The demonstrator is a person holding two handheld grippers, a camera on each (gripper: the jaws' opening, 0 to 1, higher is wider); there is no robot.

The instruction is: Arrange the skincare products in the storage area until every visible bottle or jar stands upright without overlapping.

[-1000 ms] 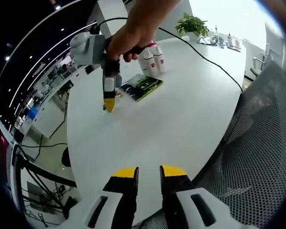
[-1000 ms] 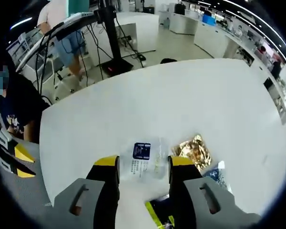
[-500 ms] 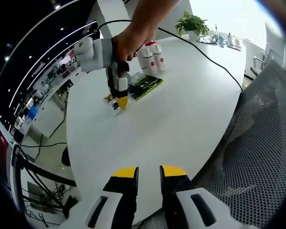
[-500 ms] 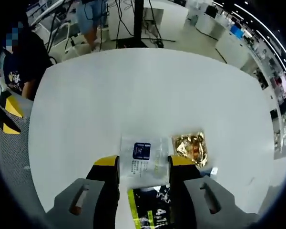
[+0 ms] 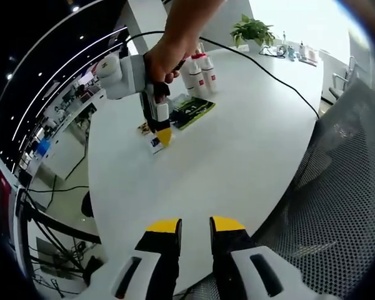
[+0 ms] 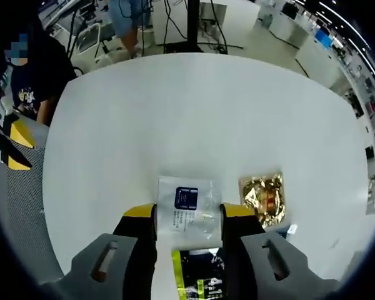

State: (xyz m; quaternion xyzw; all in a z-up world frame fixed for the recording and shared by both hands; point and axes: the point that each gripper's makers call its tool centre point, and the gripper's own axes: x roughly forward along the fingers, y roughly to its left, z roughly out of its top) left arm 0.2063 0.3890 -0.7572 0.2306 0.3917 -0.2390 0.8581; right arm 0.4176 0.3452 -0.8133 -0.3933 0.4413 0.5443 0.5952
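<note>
In the left gripper view we count two white bottles (image 5: 200, 74) with red caps, standing upright side by side at the far part of the round white table (image 5: 250, 144), plus one dark green-and-black packet (image 5: 190, 111) lying flat just in front of them. The right gripper (image 5: 161, 132) comes down from a hand (image 5: 165, 53) onto a white sachet (image 5: 155, 144), with a gold sachet (image 5: 142, 129) just beside it. Our left gripper (image 5: 195, 228) hangs released at the near table edge with nothing between its jaws, and most of the tabletop around it is bare. In the right gripper view we see one white sachet (image 6: 187, 209) clamped between the right gripper (image 6: 187, 215) jaws, one gold sachet (image 6: 265, 199) just beside it, and the dark packet (image 6: 197, 275) underneath.
</note>
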